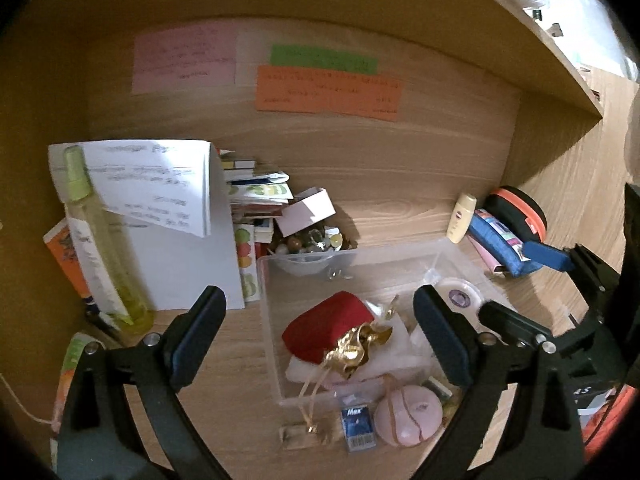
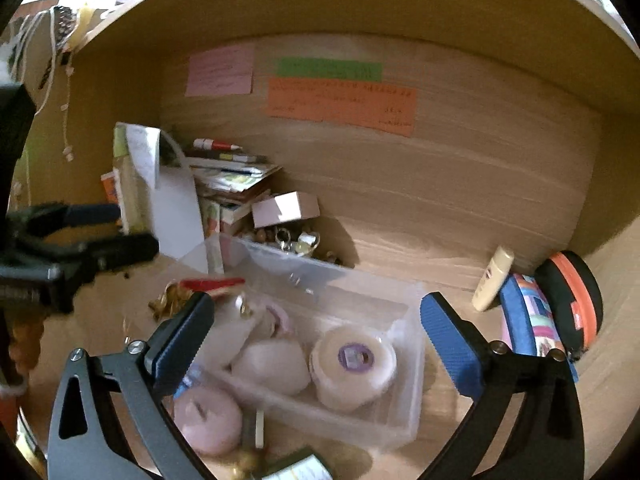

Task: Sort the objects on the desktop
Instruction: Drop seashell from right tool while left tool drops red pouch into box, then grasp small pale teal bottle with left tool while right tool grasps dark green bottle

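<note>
A clear plastic box (image 1: 269,320) sits on the wooden desk; it also shows in the right wrist view (image 2: 412,360). It holds a red case (image 1: 326,328), a gold ribbon (image 1: 354,350) and a white round tin (image 2: 352,364). My left gripper (image 1: 320,340) is open and empty above the box. My right gripper (image 2: 316,340) is open and empty over the box's right half. A pink round case (image 1: 408,414) and a small blue box (image 1: 358,426) lie in front of the clear box.
A tall yellow spray bottle (image 1: 104,240) and folded papers (image 1: 168,196) stand at the left. A pile of beads and trinkets (image 1: 312,240) lies behind the box. A cream tube (image 2: 492,278), a blue pouch (image 2: 528,320) and an orange-black case (image 2: 572,296) lie at the right.
</note>
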`<state>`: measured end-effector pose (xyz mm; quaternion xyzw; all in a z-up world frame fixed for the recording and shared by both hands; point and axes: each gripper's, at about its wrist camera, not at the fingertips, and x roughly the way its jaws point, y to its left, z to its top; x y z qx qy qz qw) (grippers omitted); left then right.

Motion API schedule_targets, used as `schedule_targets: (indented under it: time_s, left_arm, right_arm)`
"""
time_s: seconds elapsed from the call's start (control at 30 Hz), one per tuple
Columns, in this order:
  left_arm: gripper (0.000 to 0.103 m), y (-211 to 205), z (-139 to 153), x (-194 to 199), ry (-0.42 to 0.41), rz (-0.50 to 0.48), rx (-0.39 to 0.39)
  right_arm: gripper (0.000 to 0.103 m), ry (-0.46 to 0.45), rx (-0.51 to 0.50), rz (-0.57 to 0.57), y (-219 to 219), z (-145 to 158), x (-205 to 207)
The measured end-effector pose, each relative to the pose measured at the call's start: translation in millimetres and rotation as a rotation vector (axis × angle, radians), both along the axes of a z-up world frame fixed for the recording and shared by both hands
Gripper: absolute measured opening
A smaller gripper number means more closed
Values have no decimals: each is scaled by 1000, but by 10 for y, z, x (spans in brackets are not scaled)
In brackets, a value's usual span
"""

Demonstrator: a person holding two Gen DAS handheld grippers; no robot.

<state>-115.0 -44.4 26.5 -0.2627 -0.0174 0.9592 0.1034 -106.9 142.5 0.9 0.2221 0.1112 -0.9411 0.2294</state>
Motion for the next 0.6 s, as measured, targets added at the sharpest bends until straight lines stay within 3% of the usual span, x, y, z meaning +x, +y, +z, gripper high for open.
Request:
schedule_targets:
  time_s: [0.23, 0.43, 0.6]
  left_arm:
    - [96, -100, -114, 197, -20, 19, -23]
    - [96, -182, -373, 363, -92, 48, -88]
    - [96, -323, -586, 580, -155, 58, -78]
  right_arm:
    - [103, 7, 27, -34, 249, -157, 276]
    - [103, -72, 13, -72, 402, -410, 417]
    - [103, -101, 24, -81, 492, -541, 551]
